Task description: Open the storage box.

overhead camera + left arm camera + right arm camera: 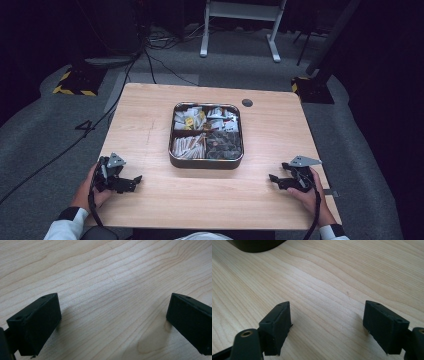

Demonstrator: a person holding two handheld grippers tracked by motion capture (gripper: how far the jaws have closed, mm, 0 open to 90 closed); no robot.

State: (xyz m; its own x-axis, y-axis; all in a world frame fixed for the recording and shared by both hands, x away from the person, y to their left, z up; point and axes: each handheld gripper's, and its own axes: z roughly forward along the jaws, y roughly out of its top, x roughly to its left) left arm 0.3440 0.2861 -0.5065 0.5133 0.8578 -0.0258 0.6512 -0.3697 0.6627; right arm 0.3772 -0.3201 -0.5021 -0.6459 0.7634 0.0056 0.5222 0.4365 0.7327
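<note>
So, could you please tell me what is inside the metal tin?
The tin has four compartments: pale packets in three, dark packets at front right. Whatever lies beneath the top layers is covered.

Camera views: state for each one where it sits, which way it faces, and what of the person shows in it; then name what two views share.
High view: above the person's side, facing forward and down on the wooden table and the divided tray; both forearms, left gripper and right gripper show.
Left gripper view: on the left gripper, facing down along its open black jaws at bare wood.
Right gripper view: on the right gripper, facing along its open jaws toward the tray's dark wall.
Shared: the right gripper view and the high view both show the tray.
</note>
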